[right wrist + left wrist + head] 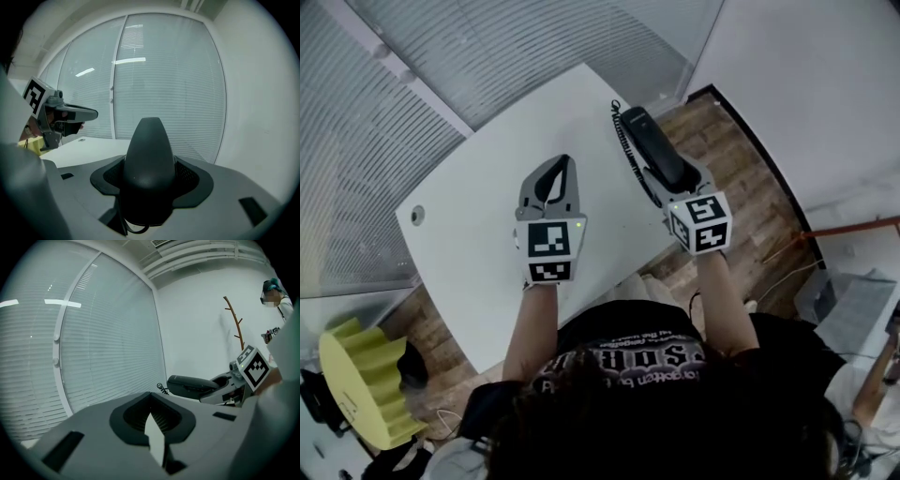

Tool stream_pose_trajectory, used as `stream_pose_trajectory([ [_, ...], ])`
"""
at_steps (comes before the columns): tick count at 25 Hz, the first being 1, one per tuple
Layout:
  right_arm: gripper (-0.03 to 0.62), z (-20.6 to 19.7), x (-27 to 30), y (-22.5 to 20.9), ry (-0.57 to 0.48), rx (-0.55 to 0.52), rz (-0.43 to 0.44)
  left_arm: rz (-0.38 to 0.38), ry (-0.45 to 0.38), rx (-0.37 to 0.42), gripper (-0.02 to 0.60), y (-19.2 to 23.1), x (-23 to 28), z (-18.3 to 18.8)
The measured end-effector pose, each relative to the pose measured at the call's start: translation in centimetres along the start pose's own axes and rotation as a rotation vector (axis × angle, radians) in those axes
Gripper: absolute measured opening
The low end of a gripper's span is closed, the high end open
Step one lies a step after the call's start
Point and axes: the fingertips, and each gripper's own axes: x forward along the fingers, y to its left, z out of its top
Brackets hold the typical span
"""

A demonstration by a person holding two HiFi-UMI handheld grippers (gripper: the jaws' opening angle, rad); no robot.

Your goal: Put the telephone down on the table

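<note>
The telephone (pixel 649 141) is smooth black plastic with a soft sheen, and the fingers (pixel 234 197) of the right gripper (pixel 149 159) are matt grey plastic lined with dark, finely ribbed pads (pixel 191 176). The bench (pixel 478 197) has a smooth white top, matt like laminate, while the floor (pixel 731 169) beside it is brown wood plank with visible grain. The window blinds (pixel 384 122) are thin pale slats with a faint gloss.

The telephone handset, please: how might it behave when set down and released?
The handset looks rigid and smooth, so it may slip in the right tongs. Its coiled cord will probably flop and tug at it. Its rounded back could let it rock on the table.
</note>
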Motion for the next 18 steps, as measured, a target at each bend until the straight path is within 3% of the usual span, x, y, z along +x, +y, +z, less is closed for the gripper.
stream_pose_trajectory([
  [18, 0.284, -9.3, 6.9, -4.1, 0.189, 0.052, -0.01, 0.011, 0.077, 0.006, 0.003, 0.1, 3.0, -2.0],
])
